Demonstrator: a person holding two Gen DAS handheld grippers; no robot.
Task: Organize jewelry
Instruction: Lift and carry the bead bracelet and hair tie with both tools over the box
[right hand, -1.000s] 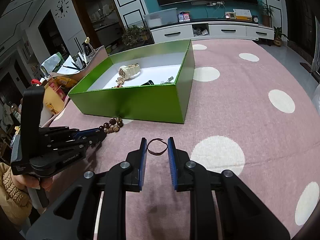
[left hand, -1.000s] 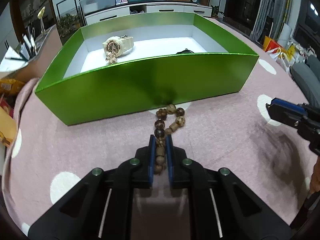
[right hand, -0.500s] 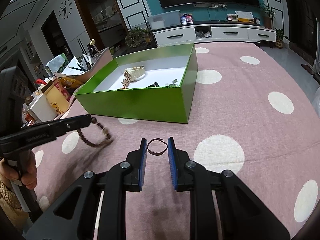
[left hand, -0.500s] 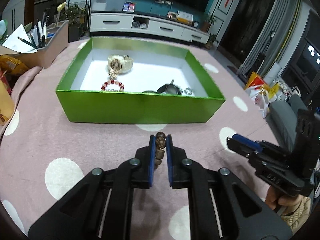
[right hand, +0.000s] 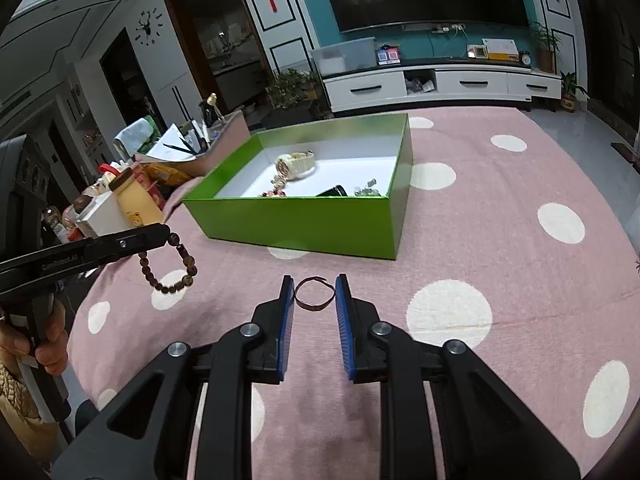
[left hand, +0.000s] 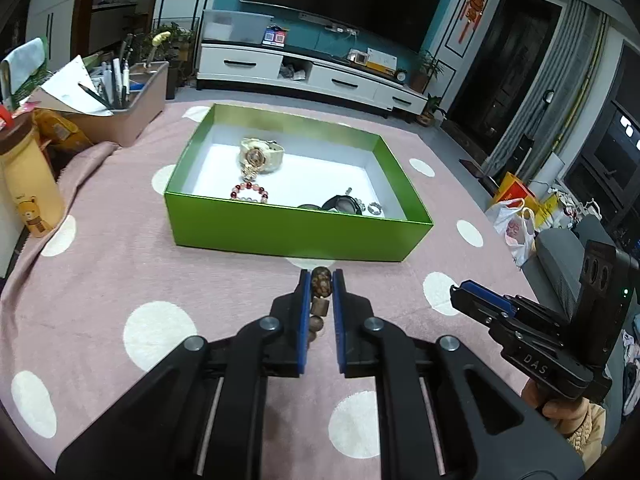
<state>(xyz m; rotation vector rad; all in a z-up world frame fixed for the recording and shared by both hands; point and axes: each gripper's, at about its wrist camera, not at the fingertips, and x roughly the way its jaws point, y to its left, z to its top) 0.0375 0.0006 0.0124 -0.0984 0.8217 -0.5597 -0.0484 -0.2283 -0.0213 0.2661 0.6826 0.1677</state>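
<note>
The left gripper [left hand: 321, 280] is raised above the pink dotted surface [left hand: 120, 264], its jaws clamped on a brown bead bracelet [right hand: 168, 266] that hangs in a loop below them, short of the near wall of the green box [left hand: 296, 232]. A watch [left hand: 262, 154], a red bead bracelet [left hand: 248, 194] and small dark pieces lie in the box. The right gripper [right hand: 315, 292] sits low with jaws apart, a thin dark ring [right hand: 314, 298] lying on the surface between their tips
</note>
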